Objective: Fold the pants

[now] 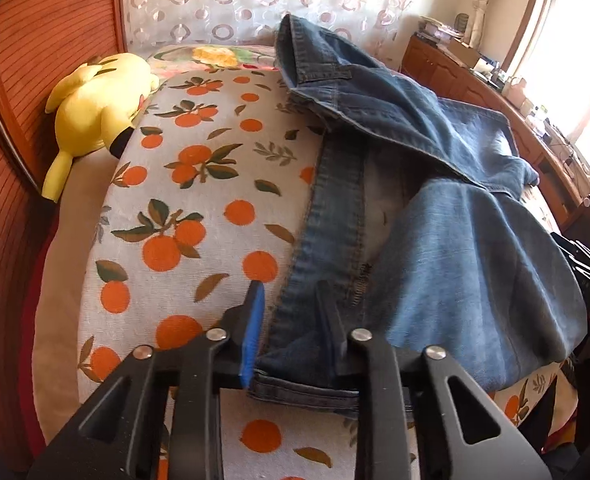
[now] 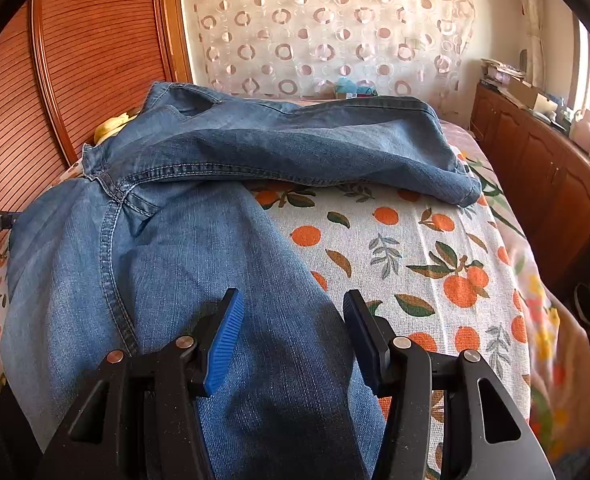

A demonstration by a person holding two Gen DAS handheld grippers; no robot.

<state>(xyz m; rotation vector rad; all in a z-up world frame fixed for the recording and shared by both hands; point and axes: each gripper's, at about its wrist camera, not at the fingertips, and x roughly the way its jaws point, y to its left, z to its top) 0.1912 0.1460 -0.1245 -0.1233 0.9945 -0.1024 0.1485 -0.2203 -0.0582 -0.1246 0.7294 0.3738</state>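
Blue denim pants (image 1: pixel 435 208) lie crumpled on a bed with an orange-print cover (image 1: pixel 183 200). In the left wrist view my left gripper (image 1: pixel 293 300) has its blue-padded fingers around the open waistband by the zipper; denim sits between them, and the jaws look partly apart. In the right wrist view the pants (image 2: pixel 223 240) spread from the near left to the far right, one leg lying across the bed. My right gripper (image 2: pixel 293 308) is open, its fingers straddling the near pant leg just above the fabric.
A yellow plush toy (image 1: pixel 91 108) lies at the bed's far left by a wooden headboard (image 1: pixel 35 60). A patterned curtain (image 2: pixel 327 28) hangs behind. A wooden cabinet (image 2: pixel 543 176) with clutter runs along the right, under a bright window.
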